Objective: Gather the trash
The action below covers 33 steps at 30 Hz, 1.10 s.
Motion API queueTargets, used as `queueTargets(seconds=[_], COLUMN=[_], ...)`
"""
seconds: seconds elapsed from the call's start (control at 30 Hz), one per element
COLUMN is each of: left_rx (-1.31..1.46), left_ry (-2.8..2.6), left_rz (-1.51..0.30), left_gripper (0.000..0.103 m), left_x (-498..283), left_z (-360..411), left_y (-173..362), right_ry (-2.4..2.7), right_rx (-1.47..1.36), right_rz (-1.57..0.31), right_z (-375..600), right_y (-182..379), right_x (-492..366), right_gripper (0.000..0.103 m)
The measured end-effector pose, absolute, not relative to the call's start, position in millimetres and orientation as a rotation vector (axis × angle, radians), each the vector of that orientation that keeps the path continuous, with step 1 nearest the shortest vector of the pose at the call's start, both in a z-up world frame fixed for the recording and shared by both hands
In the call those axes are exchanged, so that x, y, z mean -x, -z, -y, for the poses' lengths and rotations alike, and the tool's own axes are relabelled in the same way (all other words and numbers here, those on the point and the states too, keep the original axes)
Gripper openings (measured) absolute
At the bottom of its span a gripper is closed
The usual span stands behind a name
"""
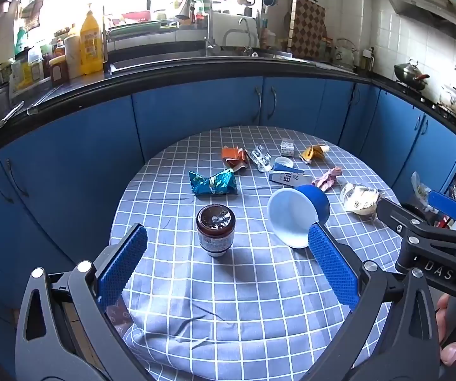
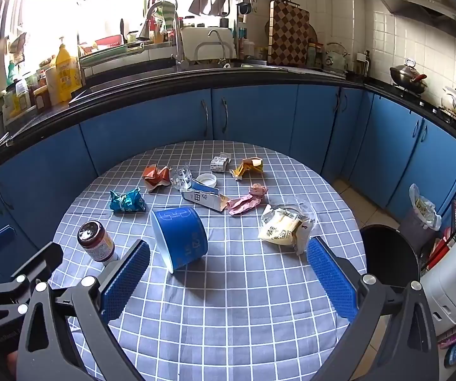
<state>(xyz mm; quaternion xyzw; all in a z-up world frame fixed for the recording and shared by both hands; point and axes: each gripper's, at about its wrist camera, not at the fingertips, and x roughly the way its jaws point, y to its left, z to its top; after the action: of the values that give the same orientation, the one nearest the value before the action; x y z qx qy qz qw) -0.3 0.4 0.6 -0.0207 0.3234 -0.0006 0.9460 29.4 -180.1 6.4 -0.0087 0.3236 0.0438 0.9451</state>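
Note:
Trash lies scattered on a round checked table (image 2: 243, 301). There is a teal wrapper (image 1: 212, 184), an orange wrapper (image 1: 234, 155), a blister pack (image 1: 261, 157), a blue-white carton (image 1: 286, 176), a pink wrapper (image 1: 327, 179), a yellow wrapper (image 1: 313, 152) and a clear snack bag (image 2: 286, 227). A blue paper cup (image 2: 180, 238) lies on its side. A brown jar (image 1: 215, 230) stands upright just ahead of my left gripper (image 1: 228, 266), which is open and holds nothing. My right gripper (image 2: 229, 277) is open too, with the cup ahead to its left and the bag ahead to its right.
A black round bin (image 2: 386, 254) stands on the floor by the table's right edge, with a lined bin (image 2: 421, 212) behind it. Blue cabinets (image 2: 253, 114) under a dark counter curve around the far side. A white appliance (image 2: 450, 285) sits at the right.

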Motion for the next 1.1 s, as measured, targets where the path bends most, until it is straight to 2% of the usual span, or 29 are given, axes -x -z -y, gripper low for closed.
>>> queueTargets(seconds=[1.1], left_rx=[0.049], left_ry=[0.005], left_rz=[-0.657], left_gripper=[0.100], left_x=[2.3], left_z=[-1.8], left_y=[-3.1], right_ry=[-0.090], right_rx=[0.019], right_rz=[-0.659], right_z=[178.9], right_y=[-6.2], right_x=[-28.5], right_gripper=[0.097])
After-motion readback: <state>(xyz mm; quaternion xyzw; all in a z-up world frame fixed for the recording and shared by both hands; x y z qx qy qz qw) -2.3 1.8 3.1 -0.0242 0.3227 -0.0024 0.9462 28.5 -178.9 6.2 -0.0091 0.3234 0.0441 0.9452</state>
